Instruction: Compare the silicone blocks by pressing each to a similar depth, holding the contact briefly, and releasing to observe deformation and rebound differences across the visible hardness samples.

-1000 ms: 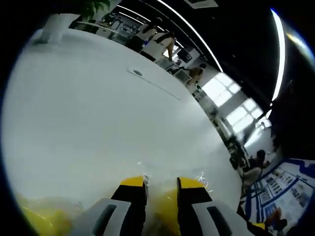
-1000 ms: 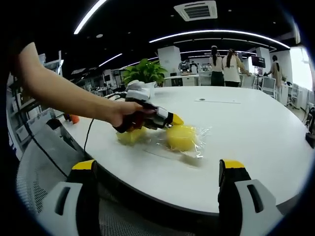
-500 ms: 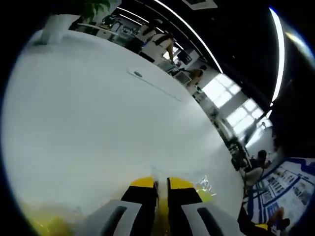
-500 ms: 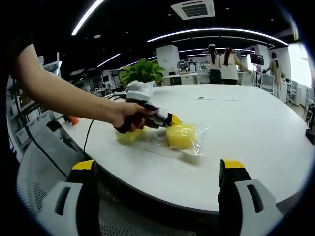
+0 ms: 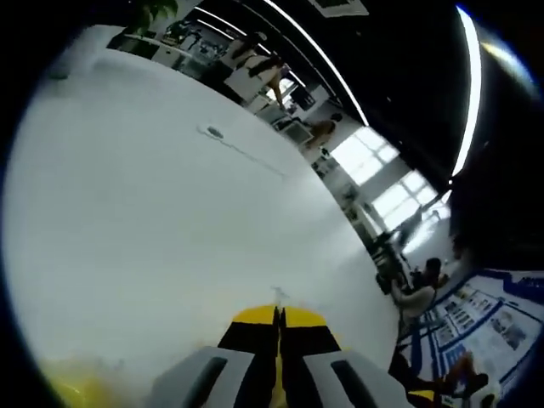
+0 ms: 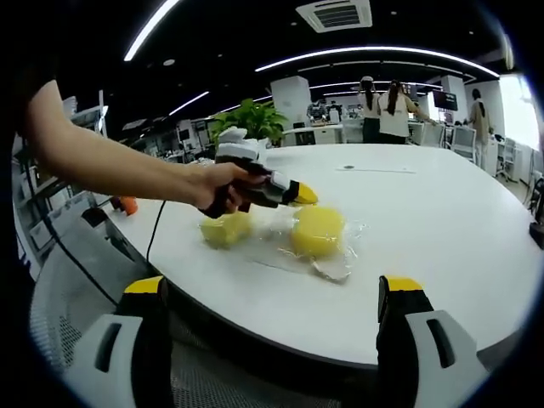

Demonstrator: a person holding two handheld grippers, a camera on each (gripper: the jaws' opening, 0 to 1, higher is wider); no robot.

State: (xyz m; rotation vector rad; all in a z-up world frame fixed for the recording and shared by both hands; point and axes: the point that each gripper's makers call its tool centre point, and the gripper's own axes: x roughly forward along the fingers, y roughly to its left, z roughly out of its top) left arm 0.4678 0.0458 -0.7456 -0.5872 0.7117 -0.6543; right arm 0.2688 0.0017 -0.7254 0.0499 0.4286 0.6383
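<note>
Silicone blocks (image 6: 316,229) sit near table edge (image 6: 280,327); left claw (image 6: 306,196) together, right claw (image 6: 276,297) apart.

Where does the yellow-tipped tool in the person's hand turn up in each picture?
Left gripper view: the left gripper rises from the bottom centre, jaws closed together.
Right gripper view: the same tool sits left of centre, held in the person's hand, above the yellow blocks.
Shared landmark: the white table.
</note>
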